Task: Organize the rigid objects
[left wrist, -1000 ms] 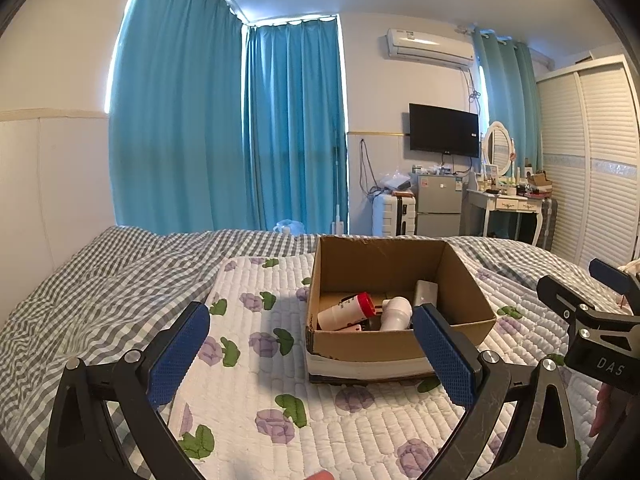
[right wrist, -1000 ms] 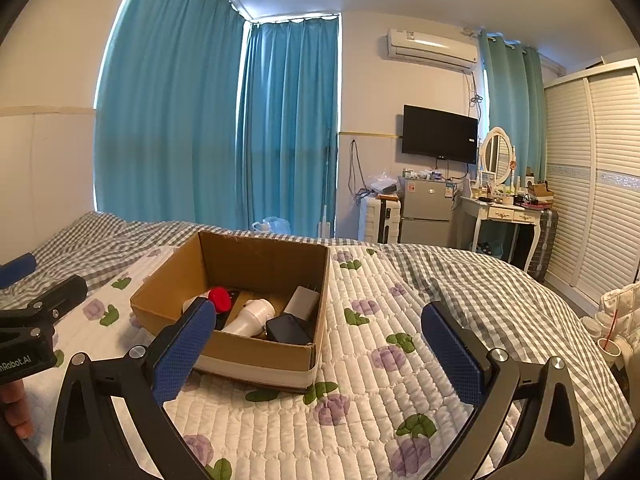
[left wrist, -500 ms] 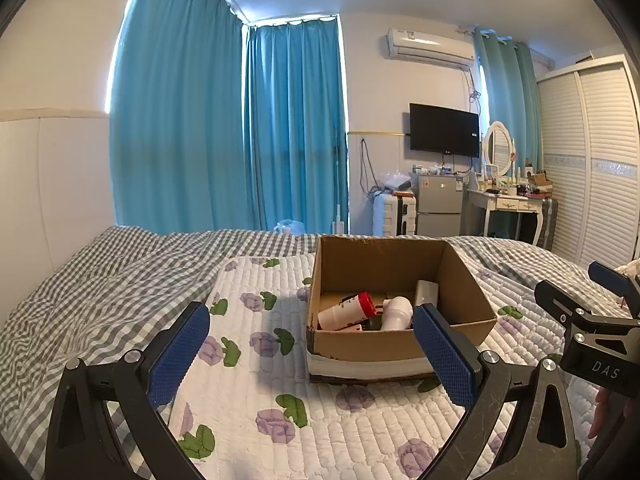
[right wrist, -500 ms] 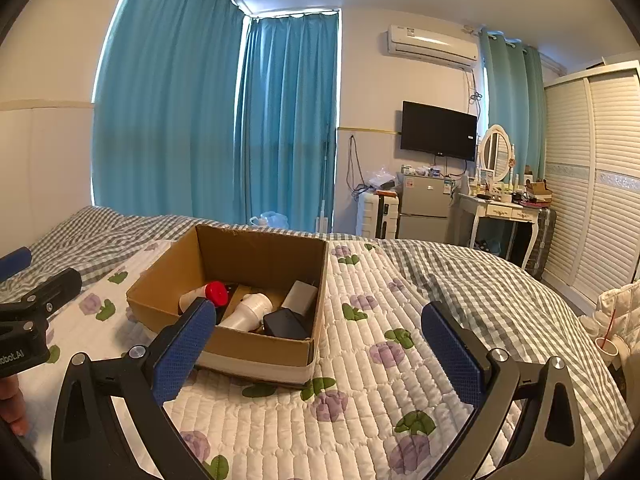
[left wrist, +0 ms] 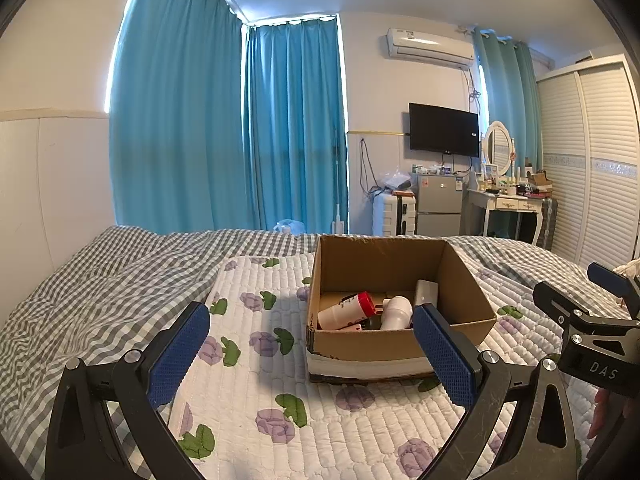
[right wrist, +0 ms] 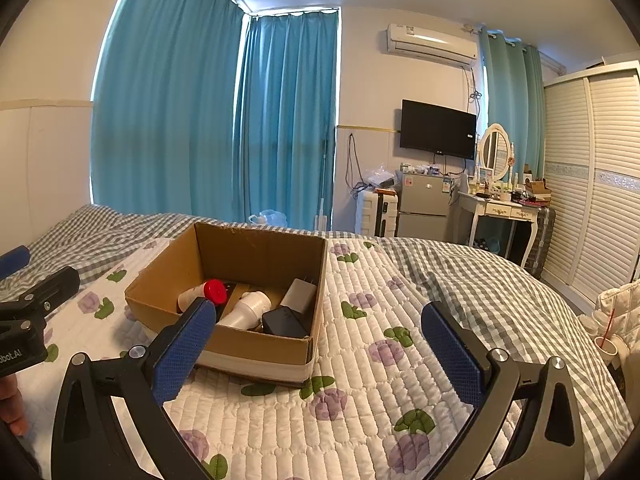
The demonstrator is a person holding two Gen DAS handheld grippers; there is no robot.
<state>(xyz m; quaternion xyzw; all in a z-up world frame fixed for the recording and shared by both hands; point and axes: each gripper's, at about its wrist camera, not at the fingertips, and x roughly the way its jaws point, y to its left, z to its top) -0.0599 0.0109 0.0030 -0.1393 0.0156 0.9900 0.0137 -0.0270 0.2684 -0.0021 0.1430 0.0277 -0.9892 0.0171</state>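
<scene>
An open cardboard box (left wrist: pixel 472 300) (right wrist: pixel 160 272) stands on the quilted floral mat (left wrist: pixel 280 400) (right wrist: pixel 360 360) on the bed. Inside lie a white bottle with a red cap (left wrist: pixel 347 310) (right wrist: pixel 202 294), a white cylinder (left wrist: pixel 396 312) (right wrist: pixel 248 310), a grey charger block (left wrist: pixel 426 292) (right wrist: pixel 298 292) and a black block (right wrist: pixel 285 322). My left gripper (left wrist: pixel 312 354) is open and empty, short of the box's front. My right gripper (right wrist: pixel 318 354) is open and empty, short of the box's near right corner. Each gripper shows at the edge of the other's view.
A grey checked bedspread (left wrist: pixel 100 280) covers the bed around the mat. Blue curtains (left wrist: pixel 224 128), a suitcase (left wrist: pixel 394 216), a small fridge (left wrist: pixel 438 204), a dressing table (left wrist: pixel 508 204) and a wardrobe (left wrist: pixel 592 168) stand beyond the bed. A cup with a straw (right wrist: pixel 606 344) is at the right.
The right wrist view has shifted a little, so the box sits slightly lower and nearer in it. The left gripper has barely moved. Both stay open.
</scene>
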